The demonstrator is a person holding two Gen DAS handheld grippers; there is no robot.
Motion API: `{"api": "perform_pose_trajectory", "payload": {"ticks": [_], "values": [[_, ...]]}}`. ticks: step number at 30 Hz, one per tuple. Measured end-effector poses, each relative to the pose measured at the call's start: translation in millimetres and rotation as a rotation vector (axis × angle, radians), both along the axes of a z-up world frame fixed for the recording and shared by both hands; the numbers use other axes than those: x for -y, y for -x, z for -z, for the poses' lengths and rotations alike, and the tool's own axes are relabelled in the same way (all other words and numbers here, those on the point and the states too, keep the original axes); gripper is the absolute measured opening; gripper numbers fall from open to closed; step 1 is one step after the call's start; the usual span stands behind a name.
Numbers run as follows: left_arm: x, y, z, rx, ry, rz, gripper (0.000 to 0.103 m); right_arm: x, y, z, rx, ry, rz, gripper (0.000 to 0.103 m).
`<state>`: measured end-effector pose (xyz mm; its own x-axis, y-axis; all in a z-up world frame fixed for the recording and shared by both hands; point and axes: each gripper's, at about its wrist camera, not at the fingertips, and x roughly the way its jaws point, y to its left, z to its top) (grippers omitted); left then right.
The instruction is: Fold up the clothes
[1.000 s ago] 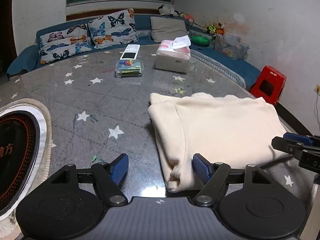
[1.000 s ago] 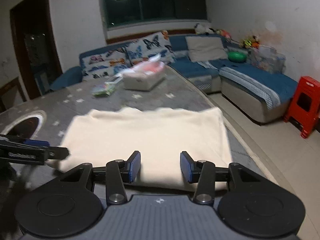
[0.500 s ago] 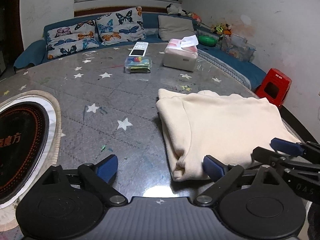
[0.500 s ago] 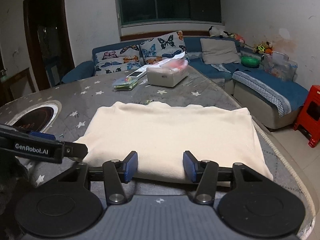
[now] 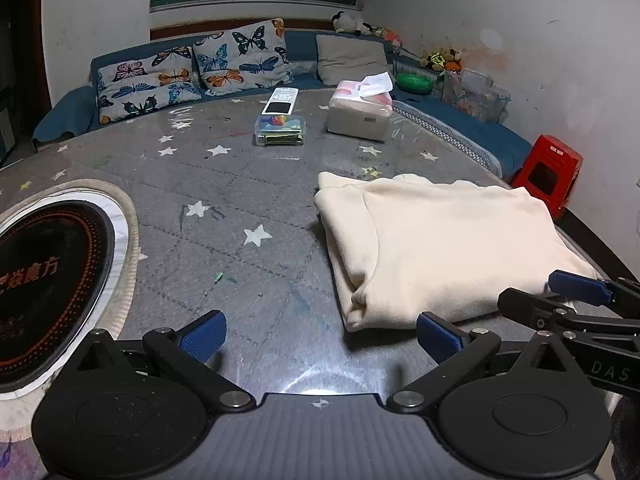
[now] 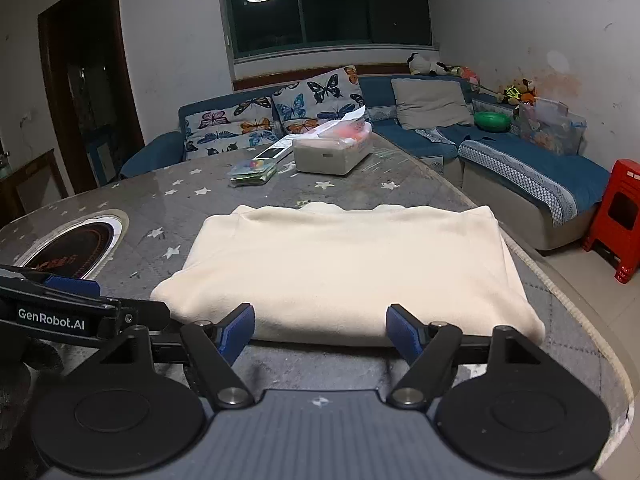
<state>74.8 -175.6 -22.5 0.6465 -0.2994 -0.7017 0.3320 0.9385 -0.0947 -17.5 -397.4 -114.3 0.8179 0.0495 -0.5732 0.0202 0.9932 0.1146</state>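
Soft matt fleece garment, glossy glass-topped table, plastic stool

Left wrist view: low over table, close, facing the sofa; folded cream garment right of centre. Right wrist view: low at the table's near edge, garment dead ahead, facing the window. Shared: garment, tissue box, sofa, red stool. Each view catches the other gripper.
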Motion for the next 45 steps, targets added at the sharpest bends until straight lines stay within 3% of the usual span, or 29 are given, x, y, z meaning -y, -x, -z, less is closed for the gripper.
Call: {"api": "perform_pose_trajectory", "payload": {"ticks": [15, 23, 45], "values": [[-10.5, 27.1, -3.6, 0.007, 0.009, -0.001, 0.103, -7.6, 28.8, -9.2, 0.036, 0.01, 0.019, 0.09], [-13.8, 43.0, -9.4, 0.032, 0.011, 0.008, 0.103, -12.0, 46.1, -16.7, 0.063, 0.036, 0.036, 0.102], [-23.4, 76.2, -15.2, 0.081, 0.01, 0.027, 0.103, -17.1, 84.0, -31.6, 0.147, 0.041, 0.073, 0.103]]}}
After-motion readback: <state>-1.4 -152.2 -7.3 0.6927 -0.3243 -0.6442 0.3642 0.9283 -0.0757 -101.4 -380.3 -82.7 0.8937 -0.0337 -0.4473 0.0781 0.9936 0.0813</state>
